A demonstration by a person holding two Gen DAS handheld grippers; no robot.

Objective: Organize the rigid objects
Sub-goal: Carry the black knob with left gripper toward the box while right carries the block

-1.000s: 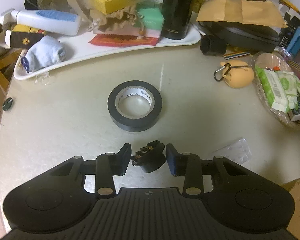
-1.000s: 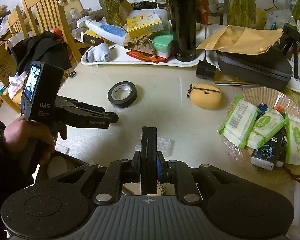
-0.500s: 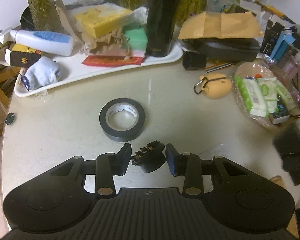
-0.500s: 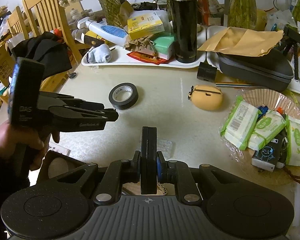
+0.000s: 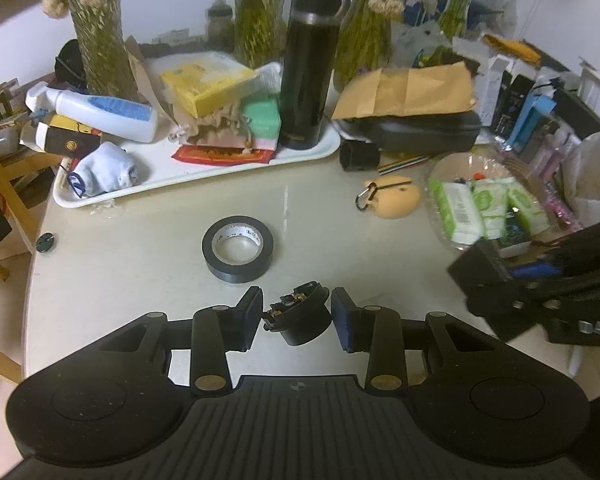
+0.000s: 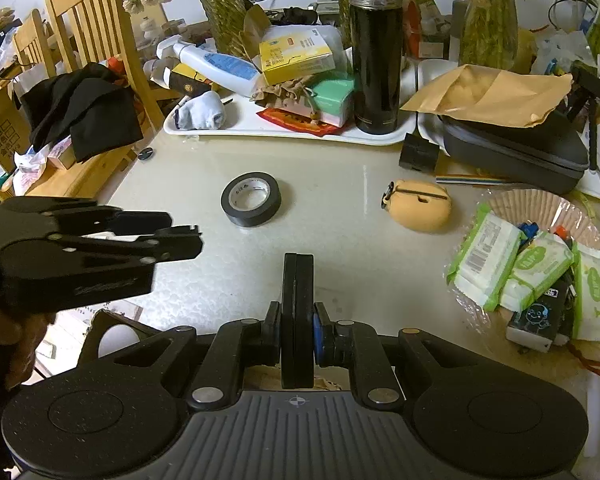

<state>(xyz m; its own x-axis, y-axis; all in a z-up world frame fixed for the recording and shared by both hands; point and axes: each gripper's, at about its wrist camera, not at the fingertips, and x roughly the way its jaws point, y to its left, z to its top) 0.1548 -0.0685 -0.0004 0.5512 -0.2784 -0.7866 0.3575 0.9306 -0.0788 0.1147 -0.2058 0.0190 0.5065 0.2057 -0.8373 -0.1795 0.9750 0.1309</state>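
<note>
Left wrist view: we see the left gripper [image 5: 296, 314] with its fingers clamped on a small black part [image 5: 300, 314], above the desk [image 5: 140, 280], just short of the tape roll [image 5: 238, 249].

Right wrist view: the right gripper [image 6: 297, 320] has its fingers together, empty. We judge a carry in hand; next comes choosing a drop spot.

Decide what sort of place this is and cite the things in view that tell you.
Most likely a home dining table used as a catch-all: wooden dining chairs beside it, vases of dried flowers at the back, and a white tray crowded with a black thermos flask, lotion bottle and boxes.
</note>
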